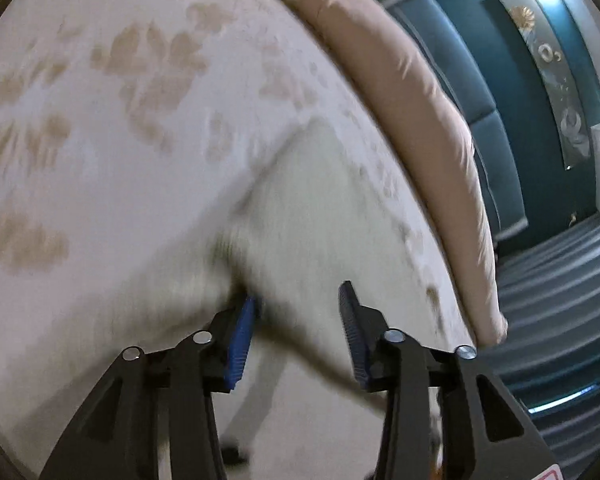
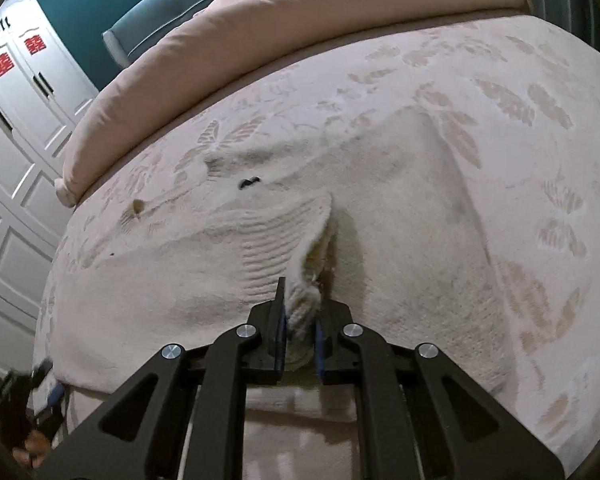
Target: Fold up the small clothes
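Your cream-white fuzzy knitted garment [image 2: 260, 248] lies spread on the bed, on a pale bedspread with a tan leaf pattern [image 2: 520, 104]. A long, rolled beige-pink quilt [image 2: 260, 32] runs along the far edge of the bed, well apart from the garment.

Your right gripper [image 2: 300, 320] has its jaws drawn narrow on a raised fold of the garment's near edge: the blue pads [image 2: 282, 328] press on the bunched, ribbed fabric from both sides, and the cloth rises in a ridge just beyond the tips. A small black mark sits on the garment farther up, towards the quilt.

Your left gripper [image 1: 296, 320] stands with its jaws apart. The left blue pad [image 1: 240, 344] touches the blurred edge of the garment [image 1: 308, 200], while the right pad is clear of it, so nothing is pinched between them. That view is smeared, and exactly how the cloth lies at the left pad is hard to tell. In the right wrist view, this gripper shows only as a dark shape at the lower left corner, near the garment's other near corner.

Behind the bed you have a teal wall [image 1: 532, 92] with a narrow flower picture [image 1: 556, 80], and white panelled wardrobe doors [image 2: 24, 92] bearing red paper cut-outs.
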`<state>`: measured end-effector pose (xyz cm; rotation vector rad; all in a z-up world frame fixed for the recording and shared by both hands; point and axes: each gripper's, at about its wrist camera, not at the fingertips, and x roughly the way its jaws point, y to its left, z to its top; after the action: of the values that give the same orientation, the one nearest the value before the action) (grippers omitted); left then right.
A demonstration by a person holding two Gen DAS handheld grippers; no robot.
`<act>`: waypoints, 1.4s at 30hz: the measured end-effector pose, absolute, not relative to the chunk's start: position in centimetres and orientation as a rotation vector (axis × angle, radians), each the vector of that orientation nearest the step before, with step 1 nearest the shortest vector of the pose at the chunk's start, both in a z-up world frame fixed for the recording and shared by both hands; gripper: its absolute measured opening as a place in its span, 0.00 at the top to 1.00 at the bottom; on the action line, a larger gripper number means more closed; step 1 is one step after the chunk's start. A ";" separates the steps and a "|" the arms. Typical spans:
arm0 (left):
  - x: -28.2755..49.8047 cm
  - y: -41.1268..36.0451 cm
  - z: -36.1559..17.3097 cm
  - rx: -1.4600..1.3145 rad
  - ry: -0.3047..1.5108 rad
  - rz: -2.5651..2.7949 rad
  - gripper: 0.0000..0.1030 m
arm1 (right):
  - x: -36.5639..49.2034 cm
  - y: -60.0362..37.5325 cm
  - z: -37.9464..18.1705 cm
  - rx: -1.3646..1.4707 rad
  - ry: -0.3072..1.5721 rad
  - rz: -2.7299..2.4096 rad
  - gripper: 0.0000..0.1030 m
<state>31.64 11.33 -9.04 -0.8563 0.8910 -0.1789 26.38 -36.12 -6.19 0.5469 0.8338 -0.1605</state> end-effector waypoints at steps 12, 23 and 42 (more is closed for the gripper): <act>31.7 12.8 -10.3 -0.651 0.788 -0.055 0.94 | 23.7 -36.9 -5.3 0.660 0.703 -0.037 0.91; 30.5 12.8 -11.3 -0.659 0.706 -0.081 0.89 | 23.1 -33.3 -1.8 0.559 0.645 -0.159 0.79; 30.0 13.4 -12.1 -0.706 0.658 -0.129 0.89 | 43.5 -5.9 -6.0 0.025 0.939 0.354 0.90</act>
<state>30.01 13.42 -12.09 -0.7062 0.6576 -0.1292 43.55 -5.90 -5.99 0.0254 0.9388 0.3538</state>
